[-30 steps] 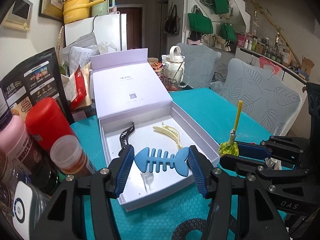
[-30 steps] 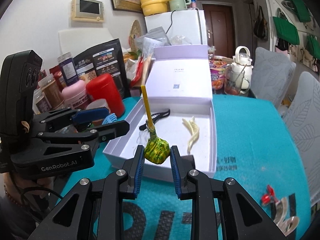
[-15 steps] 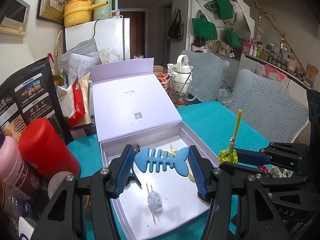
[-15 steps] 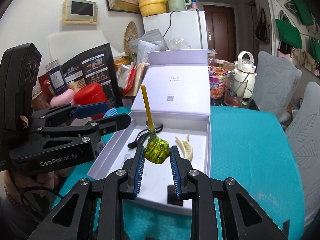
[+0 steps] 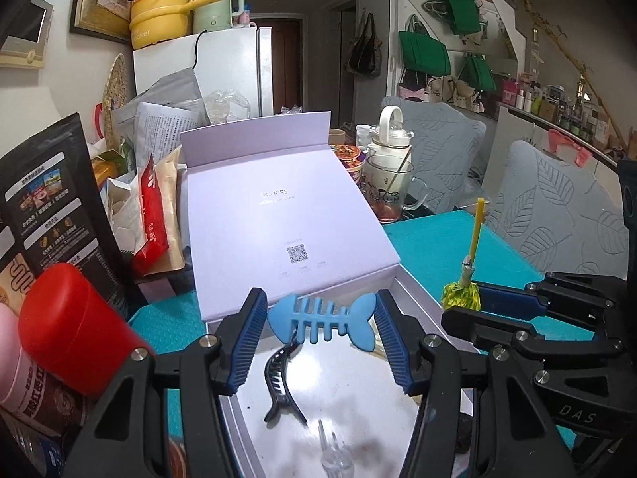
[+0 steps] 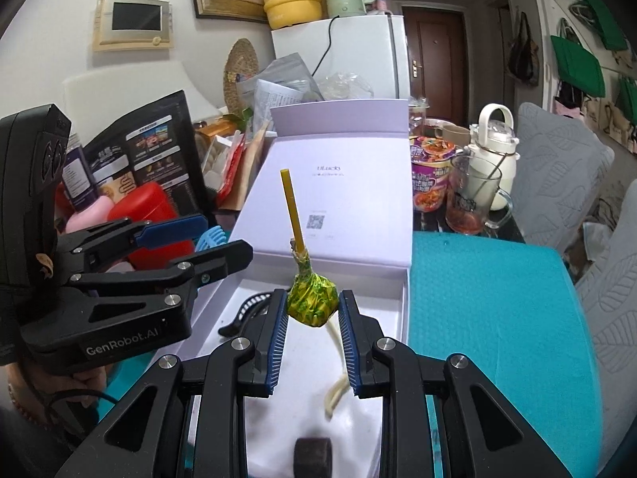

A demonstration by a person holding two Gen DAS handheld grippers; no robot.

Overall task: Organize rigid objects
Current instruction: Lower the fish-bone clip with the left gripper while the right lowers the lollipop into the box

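Carrying stage, both loads over the open lavender gift box (image 5: 410, 290), nothing set down yet. Left gripper (image 5: 318, 330) clenched on a blue fishbone-shaped silicone piece (image 5: 322, 320), gripped end to end, head against one pad and tail against the other, held level above the box's white floor near the hinge wall. Right gripper (image 6: 311, 310) clamped on the green-and-yellow wrapped head of a lollipop (image 6: 312, 304), yellow stick pointing up and slightly tilted, likewise above the tray. Already lying inside: black claw hair clip (image 5: 280, 382), cream hair clip (image 6: 338, 378) partly hidden under the right jaws, a clear plastic piece (image 5: 334, 456) near the front edge, and a dark round object (image 6: 312, 454) at the very bottom of the right view, too close to identify.

Next move, as a judgement: lower each load to a bare patch of floor before releasing. Bare space looks scarce under the left jaws, with the black clip directly beneath the fishbone; a shift toward the hinge-side corner seems safer. Lollipop best laid on its side, clear of the cream clip. The two grippers sit close side by side, so staggered release advisable to avoid a knock
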